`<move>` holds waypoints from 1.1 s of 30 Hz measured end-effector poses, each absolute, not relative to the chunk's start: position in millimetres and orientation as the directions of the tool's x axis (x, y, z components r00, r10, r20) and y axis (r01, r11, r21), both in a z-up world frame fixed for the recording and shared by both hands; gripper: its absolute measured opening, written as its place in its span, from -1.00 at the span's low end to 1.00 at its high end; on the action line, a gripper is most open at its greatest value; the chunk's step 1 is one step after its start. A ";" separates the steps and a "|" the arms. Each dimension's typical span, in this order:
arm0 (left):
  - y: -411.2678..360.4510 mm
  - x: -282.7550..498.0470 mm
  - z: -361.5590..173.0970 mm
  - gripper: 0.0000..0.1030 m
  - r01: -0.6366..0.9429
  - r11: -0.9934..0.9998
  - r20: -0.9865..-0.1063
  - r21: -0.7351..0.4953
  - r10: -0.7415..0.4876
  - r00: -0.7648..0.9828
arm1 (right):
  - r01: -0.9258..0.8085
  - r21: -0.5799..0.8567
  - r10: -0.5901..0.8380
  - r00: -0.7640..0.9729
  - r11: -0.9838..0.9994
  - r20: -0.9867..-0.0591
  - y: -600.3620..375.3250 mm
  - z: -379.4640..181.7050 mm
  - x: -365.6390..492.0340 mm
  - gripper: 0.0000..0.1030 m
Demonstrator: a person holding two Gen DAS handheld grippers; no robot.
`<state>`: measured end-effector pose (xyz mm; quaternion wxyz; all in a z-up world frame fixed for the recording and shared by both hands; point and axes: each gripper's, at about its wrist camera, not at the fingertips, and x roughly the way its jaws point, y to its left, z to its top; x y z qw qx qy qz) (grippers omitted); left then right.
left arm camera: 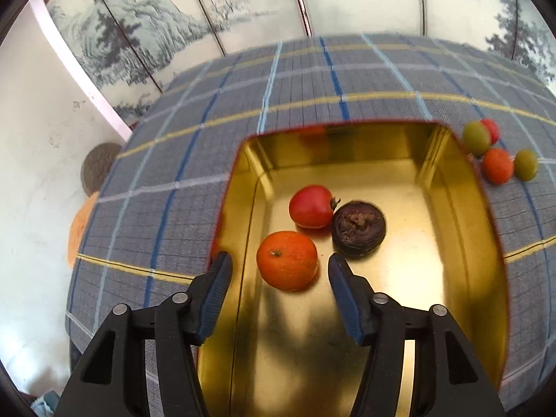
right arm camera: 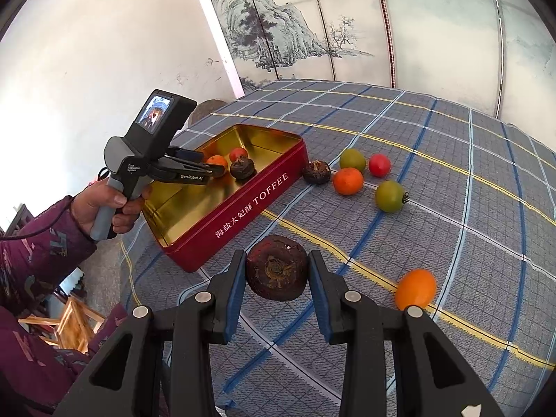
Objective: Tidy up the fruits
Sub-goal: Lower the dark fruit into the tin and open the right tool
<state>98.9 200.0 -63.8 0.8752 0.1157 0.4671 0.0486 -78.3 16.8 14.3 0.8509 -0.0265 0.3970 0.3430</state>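
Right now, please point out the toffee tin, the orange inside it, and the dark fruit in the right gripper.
toffee tin (right arm camera: 243, 208), right wrist view, red side wall.
orange (left arm camera: 287, 260), left wrist view, its top.
dark fruit (right arm camera: 277, 267), right wrist view, its middle.

Gold-lined red rectangular toffee tin (right arm camera: 243, 205) holding round orange mandarin (left arm camera: 287, 260), red tomato (left arm camera: 310, 206), dark wrinkled brown fruit (left arm camera: 358, 228); loose fruits beside on checked cloth.

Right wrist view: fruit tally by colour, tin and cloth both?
Orange: 3, one in the tin, one beside the greens, one near the right hand-held gripper
Red: 2
Green: 2
Dark brown: 3, one held
Total: 10
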 end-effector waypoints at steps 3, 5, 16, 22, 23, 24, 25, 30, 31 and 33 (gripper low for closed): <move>202.0 80.0 -44.4 0.19 -0.009 0.969 -0.761 0.245 0.199 0.617 | -0.615 0.222 0.566 0.446 0.757 -0.693 23.3 17.7 -77.7 -0.36; 205.4 64.7 -30.7 0.20 -0.034 0.974 -0.735 0.225 0.192 0.650 | -0.624 0.224 0.572 0.439 0.749 -0.692 28.4 19.7 -76.9 -0.36; 235.7 9.6 17.5 0.32 -0.152 0.983 -0.676 0.105 0.183 0.714 | -0.723 0.265 0.658 0.334 0.638 -0.674 101.6 27.1 -53.9 -0.36; 247.6 -11.5 35.4 0.38 -0.192 0.976 -0.633 0.105 0.214 0.744 | -0.744 0.302 0.678 0.266 0.596 -0.685 148.7 14.6 -31.9 -0.36; 250.1 -15.6 38.0 0.39 -0.196 0.975 -0.625 0.104 0.218 0.750 | -0.747 0.301 0.677 0.261 0.593 -0.688 153.1 13.9 -31.1 -0.36; 251.9 -18.8 40.3 0.40 -0.200 0.974 -0.618 0.105 0.222 0.754 | -0.752 0.302 0.678 0.251 0.586 -0.691 161.9 11.8 -28.3 -0.36; 253.4 -20.9 41.6 0.41 -0.204 0.973 -0.614 0.107 0.226 0.756 | -0.754 0.303 0.678 0.245 0.583 -0.693 167.5 10.6 -26.5 -0.36; 260.6 -31.9 47.6 0.45 -0.217 0.969 -0.594 0.121 0.246 0.766 | -0.764 0.302 0.667 0.217 0.571 -0.712 199.9 1.8 -17.3 -0.36; 261.6 -33.3 48.5 0.45 -0.220 0.967 -0.591 0.125 0.251 0.767 | -0.765 0.299 0.664 0.215 0.571 -0.716 204.3 0.3 -16.2 -0.36; 264.1 -36.6 50.2 0.46 -0.224 0.966 -0.583 0.132 0.258 0.770 | -0.764 0.299 0.657 0.209 0.572 -0.724 214.1 -4.6 -11.3 -0.36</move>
